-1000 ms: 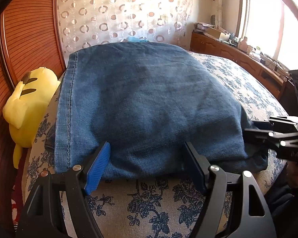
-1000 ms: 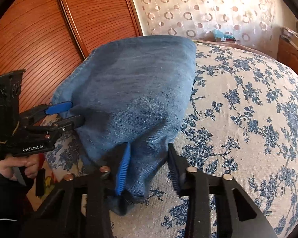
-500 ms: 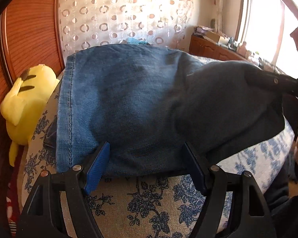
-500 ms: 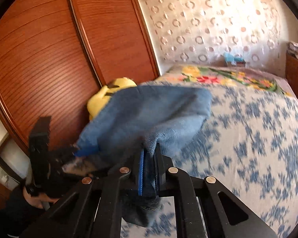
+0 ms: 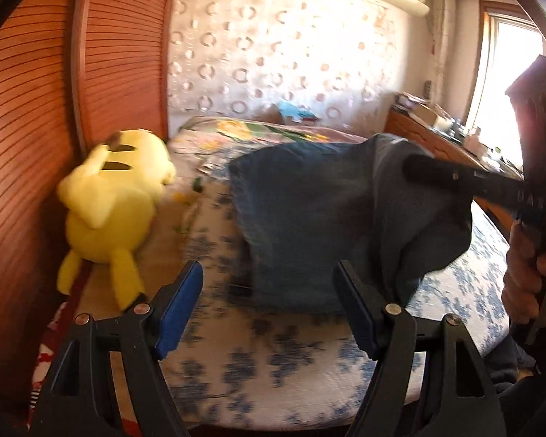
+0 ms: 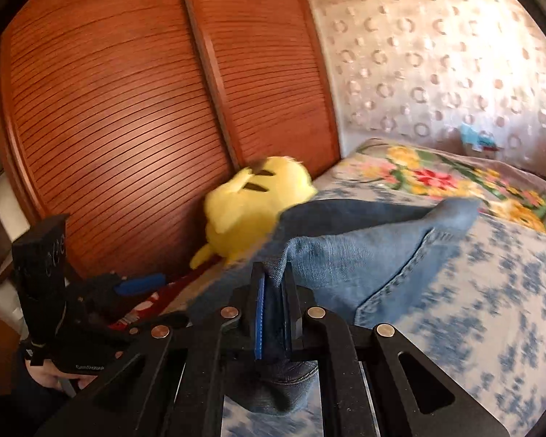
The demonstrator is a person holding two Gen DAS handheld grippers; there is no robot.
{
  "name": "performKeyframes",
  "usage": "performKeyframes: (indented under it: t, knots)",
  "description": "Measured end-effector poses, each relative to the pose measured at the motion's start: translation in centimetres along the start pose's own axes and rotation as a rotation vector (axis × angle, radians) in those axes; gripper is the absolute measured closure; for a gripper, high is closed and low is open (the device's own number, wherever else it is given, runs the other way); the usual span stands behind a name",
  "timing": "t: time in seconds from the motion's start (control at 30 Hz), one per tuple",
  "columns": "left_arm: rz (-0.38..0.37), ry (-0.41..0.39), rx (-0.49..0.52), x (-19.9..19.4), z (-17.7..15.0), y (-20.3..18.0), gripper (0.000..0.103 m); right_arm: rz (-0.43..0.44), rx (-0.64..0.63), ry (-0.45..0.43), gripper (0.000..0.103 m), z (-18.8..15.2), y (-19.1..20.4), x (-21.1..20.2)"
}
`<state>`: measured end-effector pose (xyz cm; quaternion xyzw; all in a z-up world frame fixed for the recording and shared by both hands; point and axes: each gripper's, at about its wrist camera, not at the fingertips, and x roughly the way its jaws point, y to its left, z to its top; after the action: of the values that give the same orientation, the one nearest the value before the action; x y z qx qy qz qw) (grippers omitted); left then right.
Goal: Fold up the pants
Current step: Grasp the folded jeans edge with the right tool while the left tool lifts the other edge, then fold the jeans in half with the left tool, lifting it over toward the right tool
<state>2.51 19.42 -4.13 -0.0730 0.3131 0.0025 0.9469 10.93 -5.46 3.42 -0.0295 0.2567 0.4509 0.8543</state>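
Observation:
Blue jeans [image 5: 309,218] lie folded on the flowered bedspread [image 5: 258,357]. My right gripper [image 6: 273,276] is shut on a bunched corner of the jeans [image 6: 364,255] and holds it raised off the bed. In the left wrist view the right gripper [image 5: 411,165] comes in from the right with the denim draped under it. My left gripper [image 5: 269,284] stands open above the bed's near edge, with nothing pressed between its pads. The jeans' near edge sits just behind its right finger. From the right wrist view the left gripper [image 6: 138,282] shows at the lower left.
A yellow plush toy [image 5: 113,211] lies at the bed's left side against the slatted wooden doors [image 6: 127,109]. A bright floral blanket [image 6: 455,182] covers the far end of the bed. A cluttered wooden dresser [image 5: 440,138] stands under the window. A hand [image 5: 527,276] grips the right tool.
The right gripper closed on the jeans' corner and lifted it up and over toward the far side. The left gripper drew back and rose, so the jeans now sit farther off.

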Motion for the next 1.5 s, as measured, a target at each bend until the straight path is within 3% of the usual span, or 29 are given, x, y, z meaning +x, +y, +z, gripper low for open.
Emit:
performKeyframes:
  t: [0.23, 0.5, 0.67, 0.87, 0.97, 1.13, 1.23, 1.37, 1.5]
  knots:
    - [0.062, -0.022, -0.056, -0.7, 0.0, 3.8, 0.028, 0.129, -0.094, 0.054, 0.096, -0.4, 3.9, 4.2]
    - [0.099, -0.033, -0.091, -1.1, -0.3, 5.4, 0.028, 0.237, -0.102, 0.227, 0.096, -3.8, 4.3, 9.9]
    - [0.102, -0.032, -0.087, -1.0, -0.2, 5.4, 0.028, 0.199, -0.141, 0.244, 0.095, -4.4, 4.4, 11.2]
    - [0.093, -0.036, -0.078, -1.0, 0.0, 4.9, 0.028, 0.196, -0.149, 0.224, 0.073, -4.1, 5.3, 9.2]
    - [0.089, -0.041, -0.073, -1.1, 0.3, 4.5, 0.028, 0.197, -0.143, 0.189, 0.056, -3.5, 5.1, 7.8]
    - [0.082, -0.048, -0.060, -1.4, 0.6, 3.8, 0.028, 0.172, -0.110, 0.097, 0.055, -3.0, 3.6, 4.7]
    - [0.076, -0.056, -0.049, -1.6, 0.9, 3.3, 0.028, 0.083, -0.067, 0.046, 0.055, -2.9, 1.4, 3.4]
    - [0.059, -0.062, -0.034, -1.8, 1.1, 2.4, 0.028, -0.015, -0.045, 0.053, 0.055, -3.4, -0.4, 3.9]
    - [0.033, -0.059, -0.018, -1.4, 1.3, 1.2, 0.028, -0.057, -0.018, 0.060, 0.055, -2.8, -1.7, 4.1]
